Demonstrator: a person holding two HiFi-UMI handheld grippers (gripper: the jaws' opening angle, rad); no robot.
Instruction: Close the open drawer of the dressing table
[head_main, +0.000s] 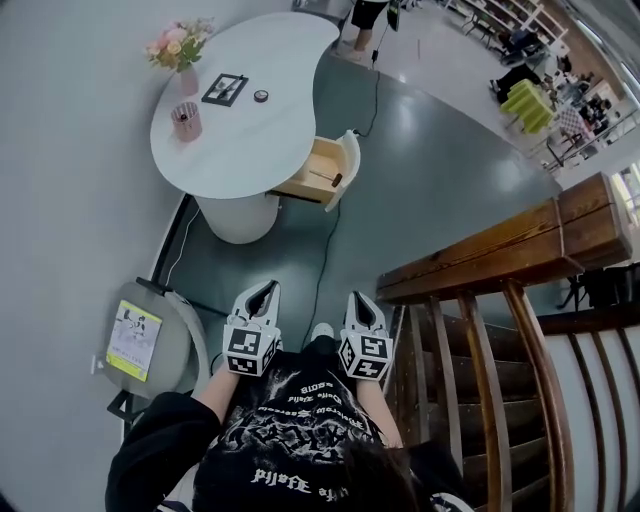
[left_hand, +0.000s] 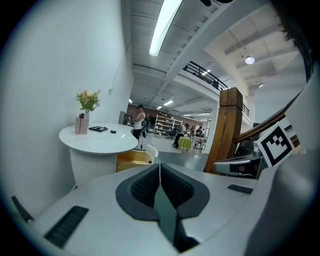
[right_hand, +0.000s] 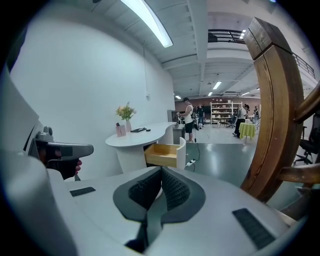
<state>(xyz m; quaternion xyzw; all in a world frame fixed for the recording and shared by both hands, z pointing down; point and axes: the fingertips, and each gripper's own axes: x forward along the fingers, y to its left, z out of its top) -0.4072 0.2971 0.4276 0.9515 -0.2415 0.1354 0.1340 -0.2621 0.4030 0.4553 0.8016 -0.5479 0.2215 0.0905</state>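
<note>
The white dressing table (head_main: 270, 135) stands ahead on the grey floor, its wooden drawer (head_main: 322, 170) pulled out at the right side with a white front panel. My left gripper (head_main: 263, 293) and right gripper (head_main: 361, 300) are held side by side in front of the body, well short of the table. Both are shut with nothing between the pads. In the left gripper view the drawer (left_hand: 135, 159) sits beyond the closed left gripper (left_hand: 159, 167). In the right gripper view the drawer (right_hand: 165, 154) lies straight ahead past the closed right gripper (right_hand: 161, 171).
A flower vase (head_main: 183, 50), a pink cup (head_main: 186, 120), a black tray (head_main: 225, 89) and a small dark disc (head_main: 261, 96) are on the tabletop. A wooden stair railing (head_main: 500, 250) runs close on the right. A cable (head_main: 330, 250) trails on the floor. A small round side table (head_main: 150, 335) stands at left.
</note>
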